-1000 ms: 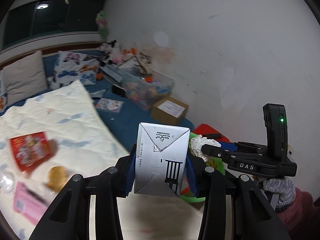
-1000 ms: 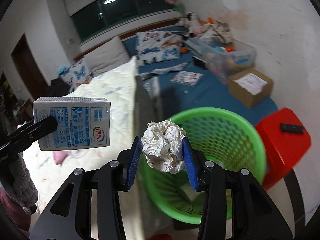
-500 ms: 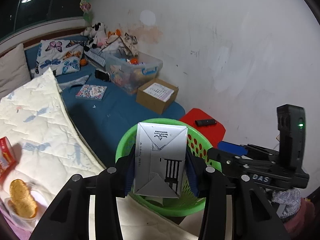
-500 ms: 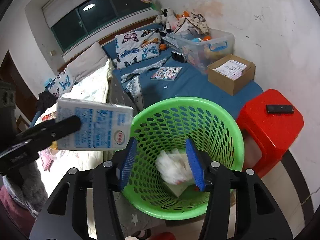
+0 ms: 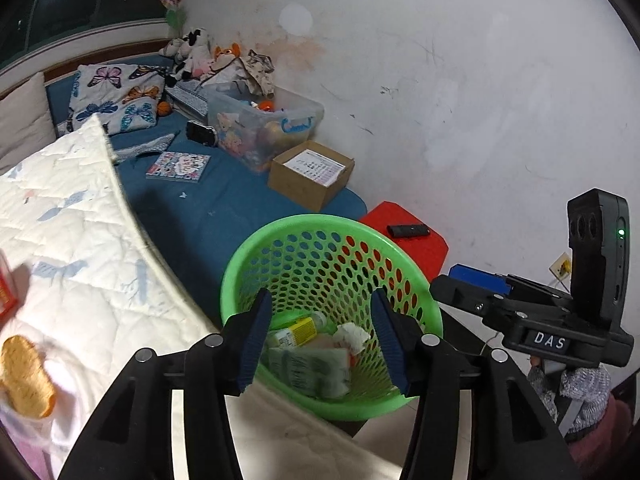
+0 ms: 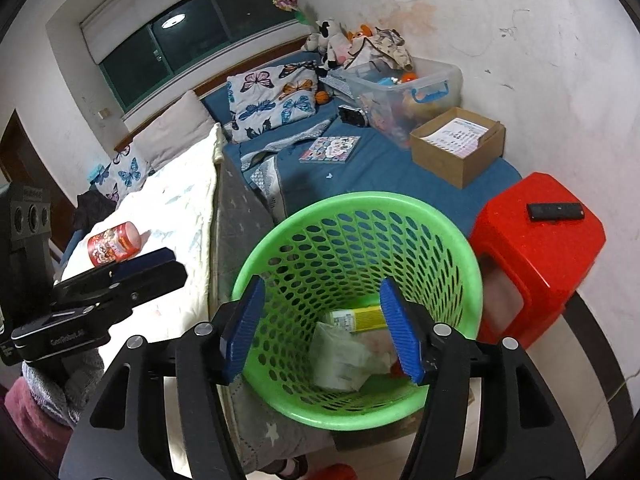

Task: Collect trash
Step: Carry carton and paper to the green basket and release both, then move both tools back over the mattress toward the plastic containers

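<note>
Left wrist view shows our left gripper [image 5: 320, 332] with fingers spread apart, holding nothing, above the green basket [image 5: 248, 256]. A carton [image 5: 308, 364], crumpled paper [image 5: 352, 334] and a yellow bottle [image 5: 298, 330] lie inside. Our right gripper [image 6: 320, 328] also hangs over the basket, fingers wide apart and bare. A red stool [image 6: 540, 240] stands just beside it.

blurred: milk carton [image 5: 308, 368] in basket [image 5: 240, 264] | cut off: red packet [image 5: 6, 296]
</note>
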